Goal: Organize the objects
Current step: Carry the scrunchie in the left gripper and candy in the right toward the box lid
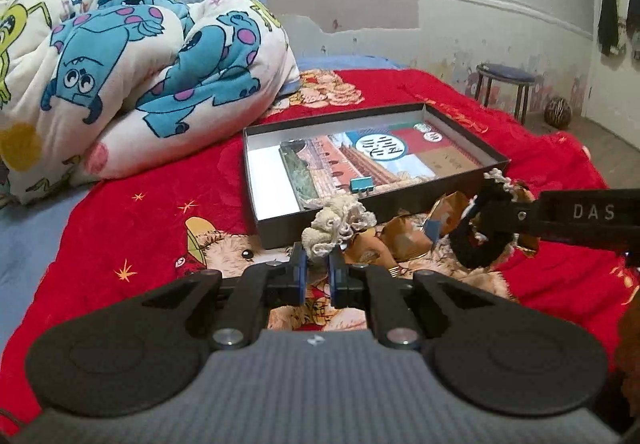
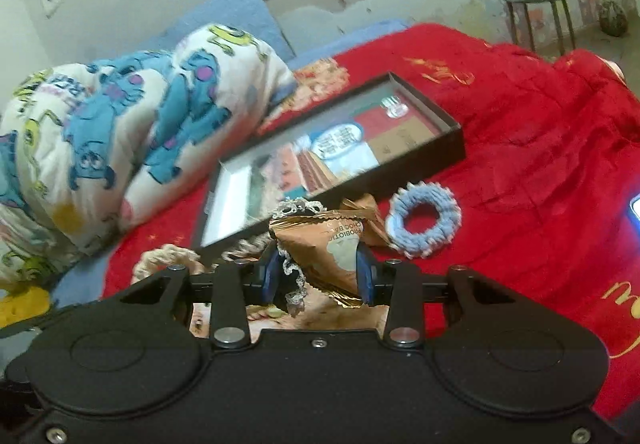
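A red blanket (image 1: 168, 180) covers the bed and fills most of both views, with a cartoon-print quilt (image 1: 132, 64) bundled at upper left. A shallow black box (image 1: 372, 164) sits mid-frame on the blanket, holding printed cards and a small teal clip (image 1: 361, 185). The left tool (image 1: 318, 272), at lower centre, is nearly closed and pinches a cream crocheted scrunchie (image 1: 340, 224) just before the box's near wall. The right tool (image 2: 320, 276) grips a gold snack wrapper (image 2: 340, 244) together with what seems a black lace-edged scrunchie (image 2: 294, 276). A blue scrunchie (image 2: 424, 222) lies right of the wrapper.
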The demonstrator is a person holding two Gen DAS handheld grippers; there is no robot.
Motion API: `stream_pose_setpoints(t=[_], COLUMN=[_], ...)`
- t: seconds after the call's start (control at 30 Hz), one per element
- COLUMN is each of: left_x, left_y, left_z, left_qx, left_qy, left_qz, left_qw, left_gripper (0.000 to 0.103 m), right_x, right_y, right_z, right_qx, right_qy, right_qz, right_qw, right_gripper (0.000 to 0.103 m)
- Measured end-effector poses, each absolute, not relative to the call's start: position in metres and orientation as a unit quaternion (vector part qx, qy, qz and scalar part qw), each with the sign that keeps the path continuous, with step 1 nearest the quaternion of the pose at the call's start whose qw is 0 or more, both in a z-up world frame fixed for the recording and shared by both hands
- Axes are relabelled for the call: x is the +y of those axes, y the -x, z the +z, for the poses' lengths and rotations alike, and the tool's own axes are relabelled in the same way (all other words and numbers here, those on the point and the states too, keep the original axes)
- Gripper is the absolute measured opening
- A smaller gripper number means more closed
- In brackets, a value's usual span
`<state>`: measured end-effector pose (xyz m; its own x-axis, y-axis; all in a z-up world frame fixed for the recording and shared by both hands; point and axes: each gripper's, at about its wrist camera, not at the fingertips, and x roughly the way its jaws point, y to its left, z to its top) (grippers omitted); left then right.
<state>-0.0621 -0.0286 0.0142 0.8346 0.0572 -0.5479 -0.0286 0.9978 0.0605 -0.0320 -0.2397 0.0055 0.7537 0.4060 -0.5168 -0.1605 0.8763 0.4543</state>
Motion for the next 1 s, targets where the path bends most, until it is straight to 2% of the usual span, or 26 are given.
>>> stream_pose_setpoints(t=[0.33,0.47,0.73,1.0], left_x=[-0.034,-0.039,-0.040,-0.028], left_y=[0.066,0.070,0.061,0.064], left_z=[0.027,0.021,0.020,0.032], left_qx=[0.227,0.222,0.227,0.206], left_qy=[-0.001,-0.030,-0.026,0.004], left_qz=[0.006,0.021,0.027,0.049], left_qw=[0.974,0.974,0.973,0.977], left_gripper=[0.013,0.013,0.014,0.014], right_x=[-0.231,-0.233,-0.235,-0.233], right_y=[0.034,0.037,0.027,0.030], right_z=[0.024,0.036,0.031,0.050], right_qx=[0.264,0.230,0.245,0.219], right_qy=[-0.204,-0.217,-0.230,-0.228], right_qz=[0.191,0.201,0.221,0.245], right_qw=[0.923,0.927,0.916,0.916], right_gripper=[0.037,0.037,0.037,0.037])
